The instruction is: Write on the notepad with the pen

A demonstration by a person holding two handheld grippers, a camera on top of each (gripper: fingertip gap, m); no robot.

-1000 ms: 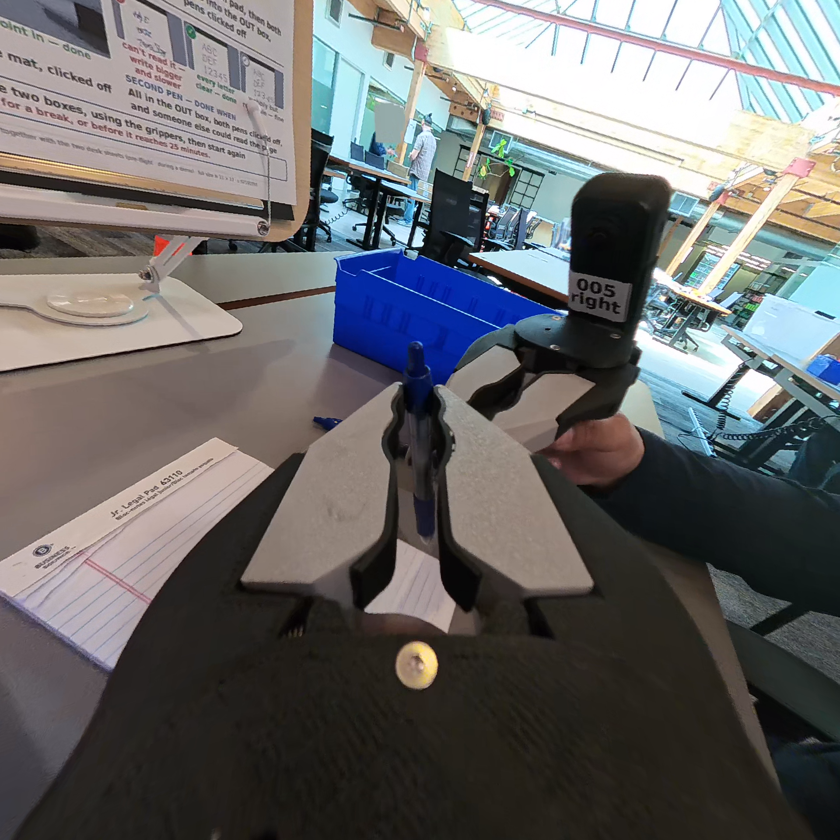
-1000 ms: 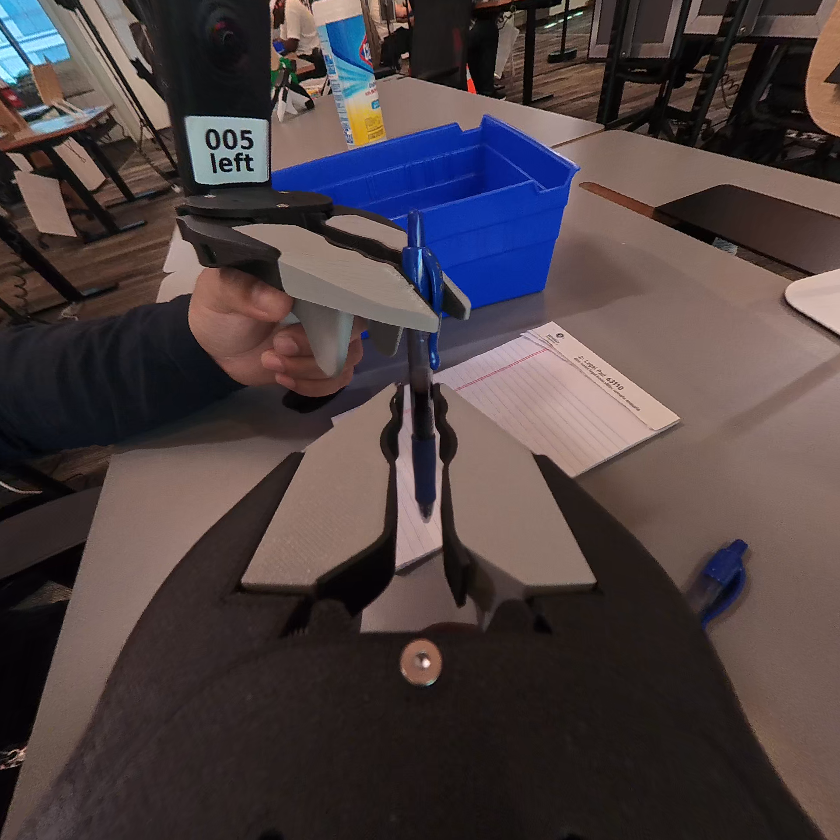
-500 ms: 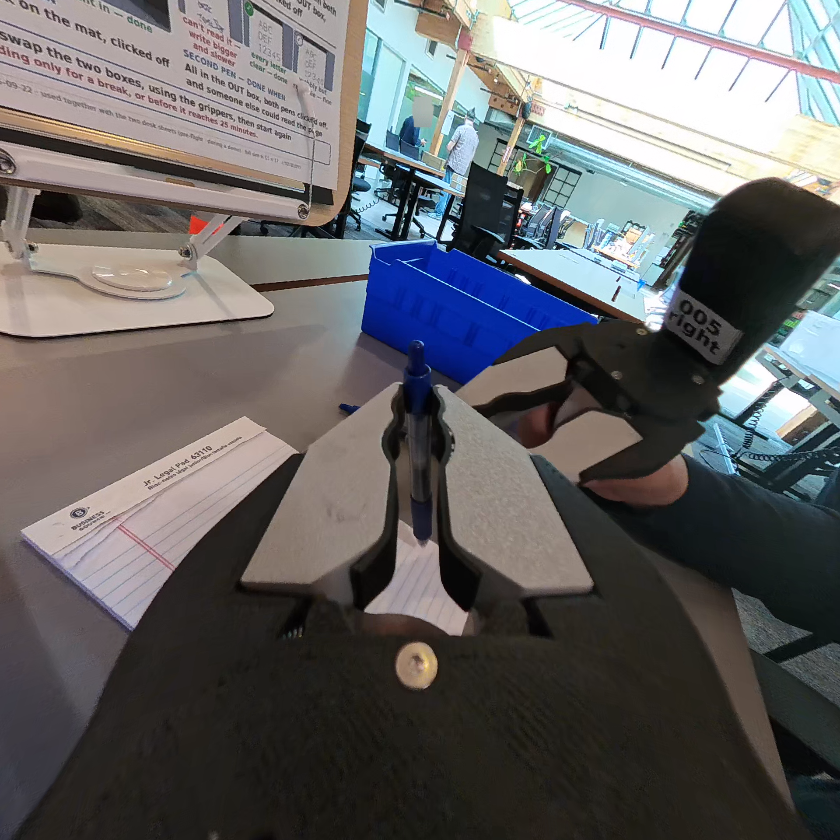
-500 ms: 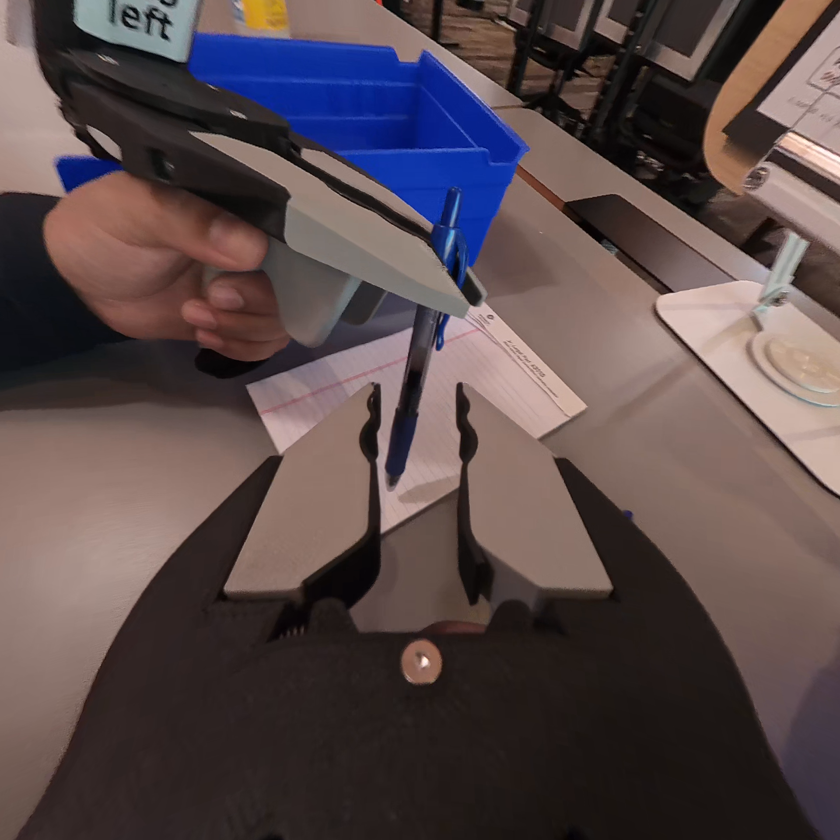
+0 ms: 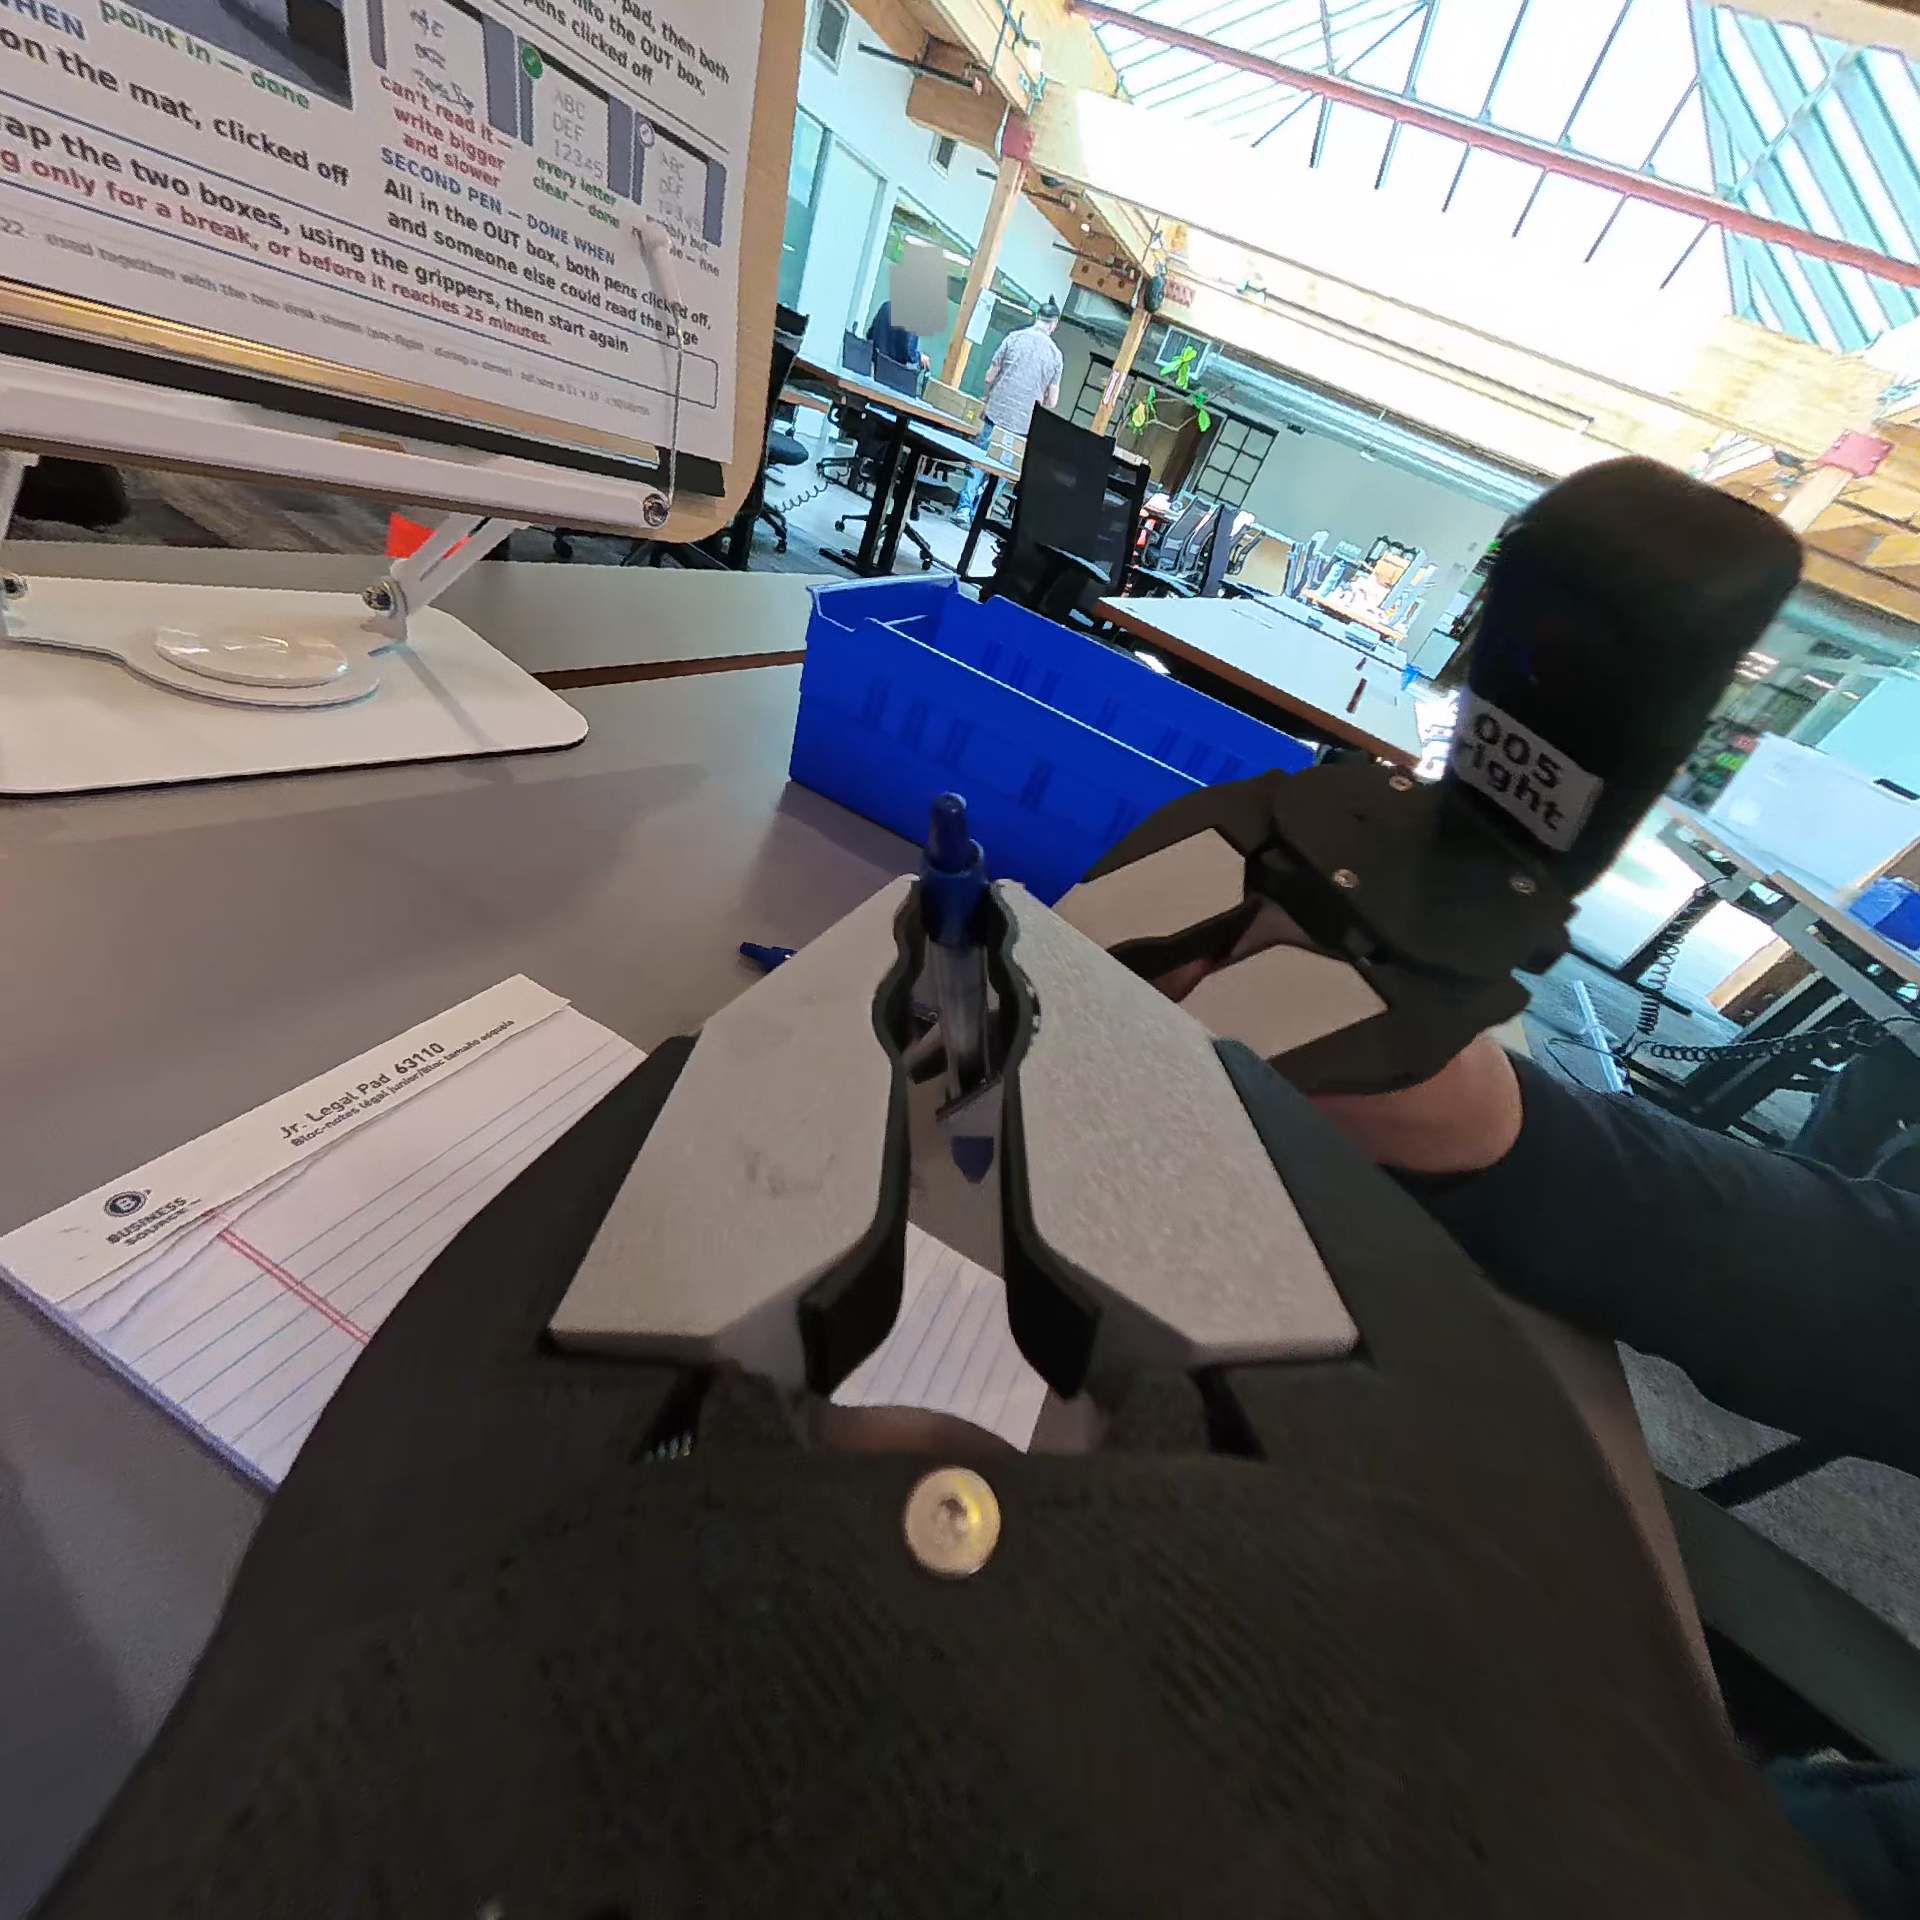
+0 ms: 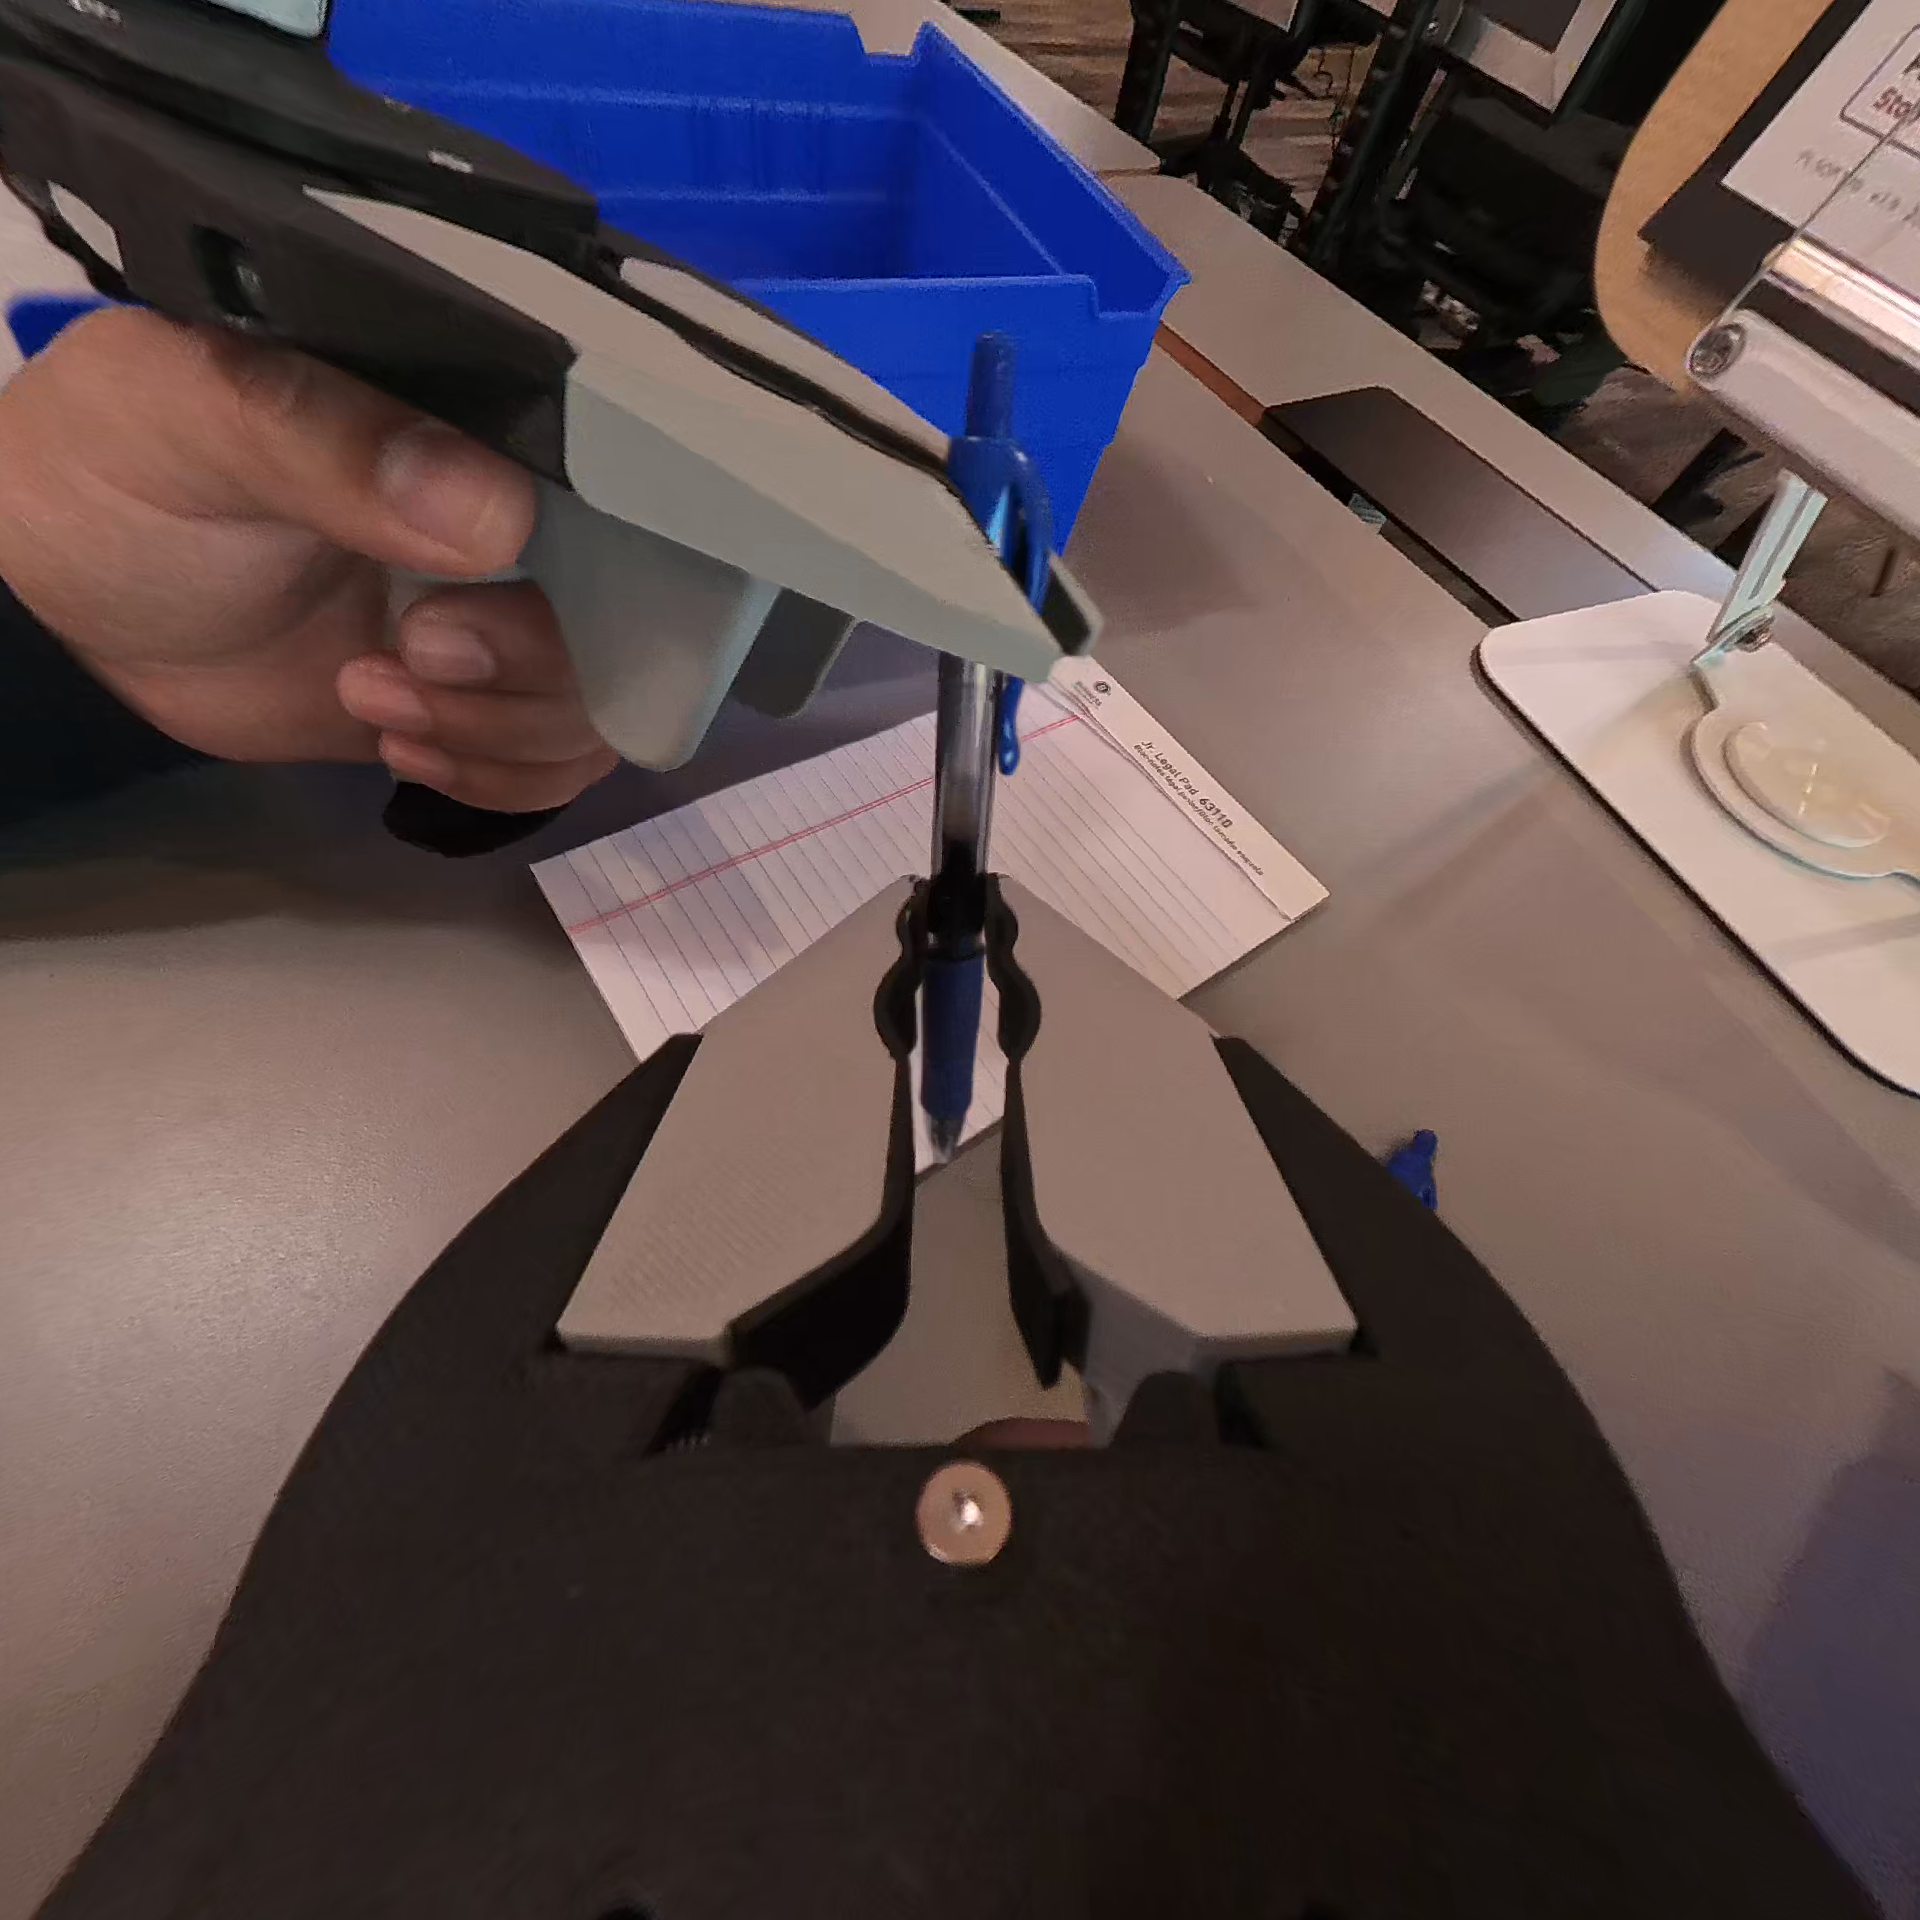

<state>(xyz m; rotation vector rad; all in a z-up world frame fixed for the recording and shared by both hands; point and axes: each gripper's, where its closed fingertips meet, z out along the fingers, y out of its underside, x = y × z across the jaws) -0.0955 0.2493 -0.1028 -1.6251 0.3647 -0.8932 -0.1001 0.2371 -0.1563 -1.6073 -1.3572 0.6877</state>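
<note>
A blue click pen (image 6: 961, 769) stands upright, tip down, over the near edge of the white lined notepad (image 6: 779, 862) on the grey table. My right gripper (image 6: 956, 904) is shut on the pen at the top of its blue grip. My left gripper (image 5: 956, 935) is shut on the pen's upper part near the clip; it enters the right wrist view from the upper left (image 6: 1049, 613). The notepad also shows in the left wrist view (image 5: 312, 1247), partly hidden under my left gripper. I cannot tell whether the tip touches the paper.
A blue bin (image 5: 987, 717) stands behind the notepad. A white stand base (image 5: 260, 675) carries an instruction board (image 5: 364, 156) at the far left. A small blue plastic piece (image 6: 1413, 1164) lies on the table right of my right gripper. Left tips to right tips: about 5 cm.
Half a second ago my right gripper's jaws stood apart around the pen; now they are shut on it. My left gripper has kept its hold. Both views have shifted slightly.
</note>
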